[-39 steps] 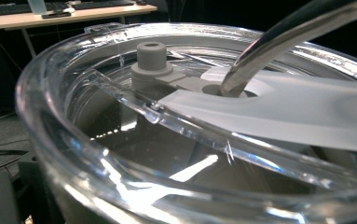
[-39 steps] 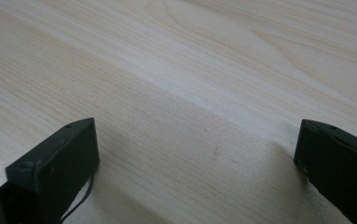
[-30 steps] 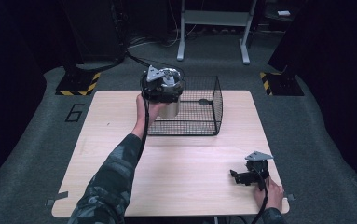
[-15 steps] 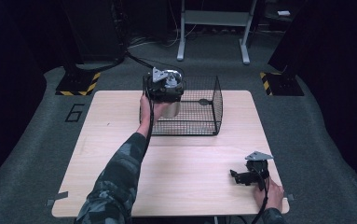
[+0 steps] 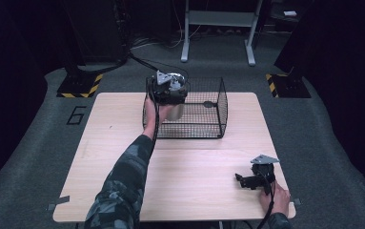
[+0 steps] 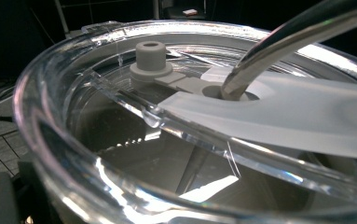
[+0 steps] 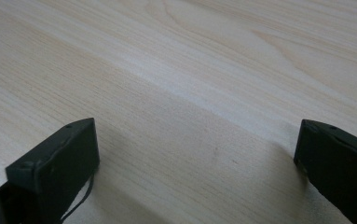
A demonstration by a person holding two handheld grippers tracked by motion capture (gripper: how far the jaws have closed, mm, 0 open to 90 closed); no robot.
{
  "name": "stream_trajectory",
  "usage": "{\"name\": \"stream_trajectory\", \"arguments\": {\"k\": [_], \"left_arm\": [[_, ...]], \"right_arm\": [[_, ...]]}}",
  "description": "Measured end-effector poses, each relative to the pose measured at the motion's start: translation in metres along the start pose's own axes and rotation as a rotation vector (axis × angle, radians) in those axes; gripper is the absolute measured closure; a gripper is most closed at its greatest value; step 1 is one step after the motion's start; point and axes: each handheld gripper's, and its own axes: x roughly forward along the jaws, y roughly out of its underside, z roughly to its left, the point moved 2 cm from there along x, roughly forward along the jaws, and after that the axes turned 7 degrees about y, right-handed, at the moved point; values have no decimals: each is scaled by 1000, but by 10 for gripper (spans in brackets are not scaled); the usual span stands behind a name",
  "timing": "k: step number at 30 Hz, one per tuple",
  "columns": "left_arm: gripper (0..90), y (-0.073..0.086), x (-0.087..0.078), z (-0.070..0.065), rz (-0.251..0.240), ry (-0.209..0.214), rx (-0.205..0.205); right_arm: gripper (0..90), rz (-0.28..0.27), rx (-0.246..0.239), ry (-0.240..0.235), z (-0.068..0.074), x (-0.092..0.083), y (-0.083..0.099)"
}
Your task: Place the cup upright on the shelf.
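Observation:
A steel tumbler [image 5: 174, 112] hangs under my left gripper [image 5: 167, 88] at the left end of a black wire basket [image 5: 212, 125]. The gripper appears shut on the tumbler's top, though its jaws are hidden. The left gripper view looks close onto the tumbler's clear lid [image 6: 120, 98], with a grey stopper [image 6: 150, 58] and a metal straw [image 6: 278, 42] through it. My right gripper [image 5: 241, 181] rests open on the wooden table [image 5: 123, 143] near the front right corner. Bare wood lies between its two black jaws, around the right gripper [image 7: 197, 140].
The basket stands at the back middle of the table, its top open. A person's sleeve [image 5: 123, 186] reaches from the front edge to the basket. Grey floor with yellow-black blocks [image 5: 77, 87] and a metal stand [image 5: 218, 28] lies beyond the table.
The left gripper and tumbler have shifted only slightly at the basket's left end, and the forearm has swung a little right. The right gripper has stayed in place.

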Motion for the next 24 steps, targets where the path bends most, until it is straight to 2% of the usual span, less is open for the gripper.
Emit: {"name": "stream_trajectory", "arguments": {"k": [12,14,20,23,24], "left_arm": [[32,9,12,2,28,-11,-17],[32,12,15,2,31,-27,-25],[32,18,19,4,54,-32,-41],[32,20,22,4,47,-41,-57],[32,21,22,5,58,-47,-49]], "right_arm": [[0,0,0,0,0,0,0],[0,-1,0,0,0,0,0],[0,0,0,0,0,0,0],[0,0,3,0,0,0,0],[0,3,2,-4,0,0,0]]}}
